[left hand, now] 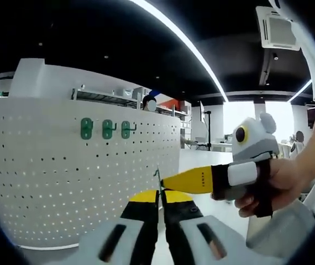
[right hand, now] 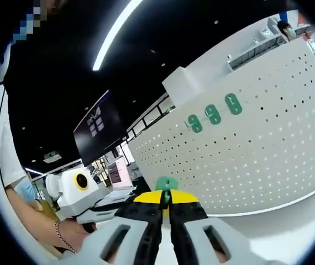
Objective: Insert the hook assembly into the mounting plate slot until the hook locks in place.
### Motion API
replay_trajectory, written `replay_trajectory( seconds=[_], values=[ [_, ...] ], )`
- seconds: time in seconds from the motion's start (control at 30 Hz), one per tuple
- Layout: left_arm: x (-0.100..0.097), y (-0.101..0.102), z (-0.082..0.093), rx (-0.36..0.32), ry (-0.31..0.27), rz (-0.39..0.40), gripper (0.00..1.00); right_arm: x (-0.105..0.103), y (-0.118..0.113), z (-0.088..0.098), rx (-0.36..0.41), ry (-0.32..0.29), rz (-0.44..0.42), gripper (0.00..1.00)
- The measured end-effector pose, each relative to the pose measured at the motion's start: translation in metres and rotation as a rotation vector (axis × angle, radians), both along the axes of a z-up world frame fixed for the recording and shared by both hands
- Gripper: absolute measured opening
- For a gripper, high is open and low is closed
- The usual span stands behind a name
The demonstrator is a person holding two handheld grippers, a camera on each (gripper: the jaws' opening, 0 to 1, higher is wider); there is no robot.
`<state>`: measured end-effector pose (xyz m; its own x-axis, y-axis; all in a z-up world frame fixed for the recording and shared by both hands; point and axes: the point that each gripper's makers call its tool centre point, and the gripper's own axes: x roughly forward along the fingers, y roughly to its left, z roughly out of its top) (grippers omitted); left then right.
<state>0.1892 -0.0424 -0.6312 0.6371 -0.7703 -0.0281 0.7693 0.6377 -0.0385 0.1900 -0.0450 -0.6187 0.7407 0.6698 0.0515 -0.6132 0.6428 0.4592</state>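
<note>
Left gripper point(left hand: 158, 194): seen in left gripper view, yellow-tipped black fingers point(left hand: 144, 197) pressed together, clenched on a thin metal wire point(left hand: 157, 178) that sticks up just above the tips. What the wire belongs to can't be told.
Right gripper point(right hand: 166, 197): in right gripper view, fingers point(right hand: 150, 199) closed, grasping a green hook piece point(right hand: 166, 183) whose rounded top shows above the yellow tips.
Right gripper in left gripper view point(left hand: 197, 180): comes in from the right, yellow tip pointing at the left gripper's tips and about touching the wire; a hand point(left hand: 279, 179) holds its grip.
Left gripper in right gripper view point(right hand: 74, 190): white body w/ yellow-ringed lens, lower left, held by a hand point(right hand: 63, 234) w/ a bracelet on the wrist.
Pegboard point(left hand: 63, 171): white perforated panel, upright, beyond both grippers; stands on the white desk point(left hand: 207, 160).
Mounted hooks point(left hand: 107, 128): three green hook plates in a row on the pegboard's upper part, well apart from both grippers; same three in right gripper view point(right hand: 213, 114).
Task thing position: green hook piece held in air in the right fingers, not yet at the pegboard.
Background: dark ceiling w/ long light strips point(left hand: 185, 41), ceiling AC unit point(left hand: 276, 27), shelving behind pegboard, a person point(left hand: 149, 102) behind it, dark wall screen point(right hand: 98, 132).
</note>
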Motion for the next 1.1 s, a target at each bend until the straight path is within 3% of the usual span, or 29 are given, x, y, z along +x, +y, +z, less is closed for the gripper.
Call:
replay_trajectory(
  seconds=[0.6,0.7,0.8,0.93,1.03,1.1],
  values=[
    [-0.001,-0.002,0.002,-0.001,-0.024,0.005,0.05,-0.001,0.000,0.003,-0.025,-0.010,-0.006,0.00],
    [-0.001,-0.005,-0.011,0.043,0.029,-0.010,0.19,-0.001,0.000,0.003,-0.027,-0.010,-0.004,0.00],
    [0.000,-0.005,-0.012,0.054,0.018,-0.003,0.31,-0.002,-0.001,0.004,-0.025,-0.009,0.000,0.00],
    [0.006,-0.003,-0.022,0.064,0.064,0.031,0.63,-0.002,-0.001,0.004,-0.023,-0.006,0.001,0.00],
    [0.005,-0.003,-0.025,0.055,0.093,0.029,0.75,-0.003,0.000,0.003,-0.023,-0.006,0.002,0.00],
    [0.005,-0.003,-0.025,0.060,0.084,0.035,0.80,-0.003,-0.001,0.003,-0.021,-0.003,0.002,0.00]
  ],
)
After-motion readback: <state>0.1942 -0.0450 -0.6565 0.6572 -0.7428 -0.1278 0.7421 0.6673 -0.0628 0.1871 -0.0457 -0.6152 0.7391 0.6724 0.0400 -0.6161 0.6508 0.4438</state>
